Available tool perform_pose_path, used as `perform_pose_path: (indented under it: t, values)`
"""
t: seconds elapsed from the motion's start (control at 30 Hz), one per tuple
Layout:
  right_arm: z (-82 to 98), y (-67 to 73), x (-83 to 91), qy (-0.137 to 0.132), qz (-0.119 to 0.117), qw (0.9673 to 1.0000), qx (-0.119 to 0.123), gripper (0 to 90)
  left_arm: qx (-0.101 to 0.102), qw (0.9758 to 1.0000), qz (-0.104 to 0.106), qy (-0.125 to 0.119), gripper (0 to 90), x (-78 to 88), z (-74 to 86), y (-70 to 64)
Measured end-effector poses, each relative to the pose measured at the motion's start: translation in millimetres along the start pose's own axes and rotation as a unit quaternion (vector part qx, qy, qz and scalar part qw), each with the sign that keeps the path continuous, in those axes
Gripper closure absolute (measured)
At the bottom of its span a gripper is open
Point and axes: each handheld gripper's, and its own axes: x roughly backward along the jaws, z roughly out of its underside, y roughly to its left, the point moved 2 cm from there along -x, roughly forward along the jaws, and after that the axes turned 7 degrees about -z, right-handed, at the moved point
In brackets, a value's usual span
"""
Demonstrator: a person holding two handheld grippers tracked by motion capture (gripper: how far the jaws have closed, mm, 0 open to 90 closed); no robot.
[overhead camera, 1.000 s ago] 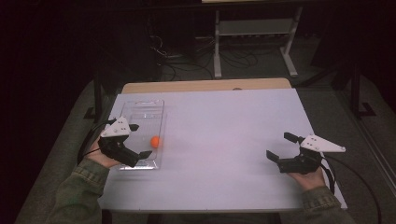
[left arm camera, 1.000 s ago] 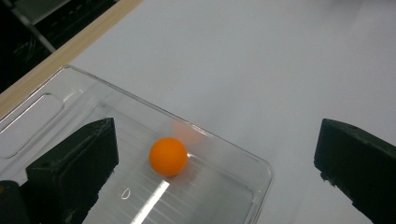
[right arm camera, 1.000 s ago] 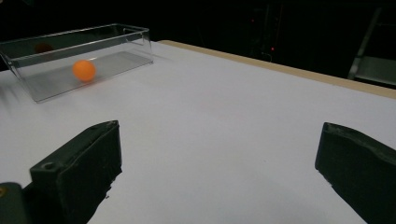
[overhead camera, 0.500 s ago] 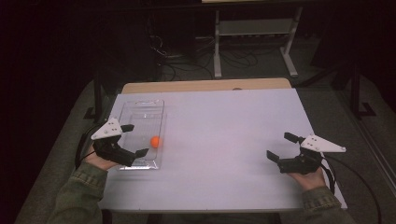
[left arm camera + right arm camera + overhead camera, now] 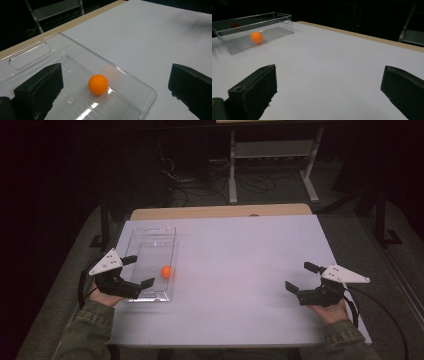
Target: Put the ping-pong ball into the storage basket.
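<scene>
High view: an orange ball (image 5: 166, 271) lies inside a clear tray (image 5: 150, 232) at the table's (image 5: 240, 260) left. Left gripper (image 5: 136, 271) hovers wide open over the tray's near end, empty; right gripper (image 5: 301, 276) gapes empty, well apart.

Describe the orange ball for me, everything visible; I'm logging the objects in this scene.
The orange ball is small, round, plain and matte, with no visible markings. It rests on the ribbed floor of a clear plastic tray at the table's left side, close to the tray's right wall and toward its near end. Its colour reflects faintly in that wall. The open left tool is near it, but nothing besides the tray floor touches it.
</scene>
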Motion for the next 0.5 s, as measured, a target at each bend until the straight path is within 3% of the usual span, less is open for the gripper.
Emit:
perform_pose_path:
  t: [0.5]
  values:
    - [0.5, 0.5, -0.5, 0.001, -0.002, 1.0, 0.0, 0.0, 0.011, 0.9983, -0.025, -0.052, 0.0, 8.3, 14.5, -2.0]
